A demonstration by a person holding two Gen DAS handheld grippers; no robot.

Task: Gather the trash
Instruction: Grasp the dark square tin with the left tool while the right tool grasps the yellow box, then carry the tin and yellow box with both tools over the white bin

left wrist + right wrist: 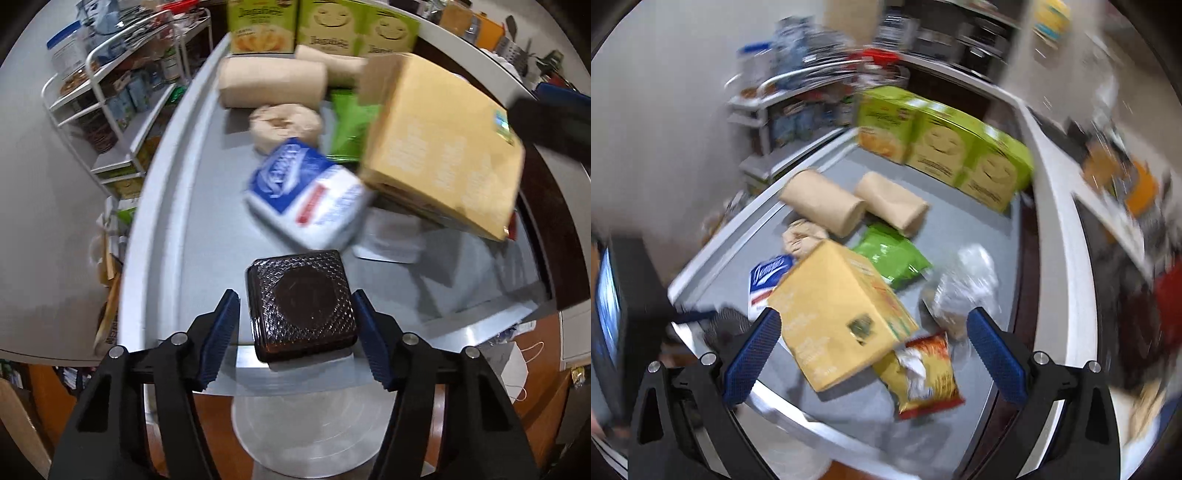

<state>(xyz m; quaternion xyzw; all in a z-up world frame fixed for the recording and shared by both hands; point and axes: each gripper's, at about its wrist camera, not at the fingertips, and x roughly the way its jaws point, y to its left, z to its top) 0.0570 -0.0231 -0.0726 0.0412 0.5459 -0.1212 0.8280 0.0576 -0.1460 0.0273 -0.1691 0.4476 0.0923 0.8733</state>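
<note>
A dark brown square plastic tray point(301, 306) lies at the near edge of the grey table point(177, 229). My left gripper point(295, 295) straddles it, the right pad close against its side, a narrow gap at the left pad. A yellow cardboard box point(842, 314) sits tilted on the table, also in the left wrist view as the yellow box point(443, 147). My right gripper point(875, 354) stands wide open around its near corner, pads off it. A red and yellow snack bag point(923, 373) lies under the box's edge. Crumpled clear plastic point(960, 291) and a green bag point(892, 254) lie nearby.
A blue and white tissue pack point(306, 192) lies beyond the tray. Two brown paper rolls point(269, 81) and green cartons point(321, 26) fill the far end. A white wire shelf rack point(110, 92) stands left of the table. A face mask point(517, 369) lies on the floor.
</note>
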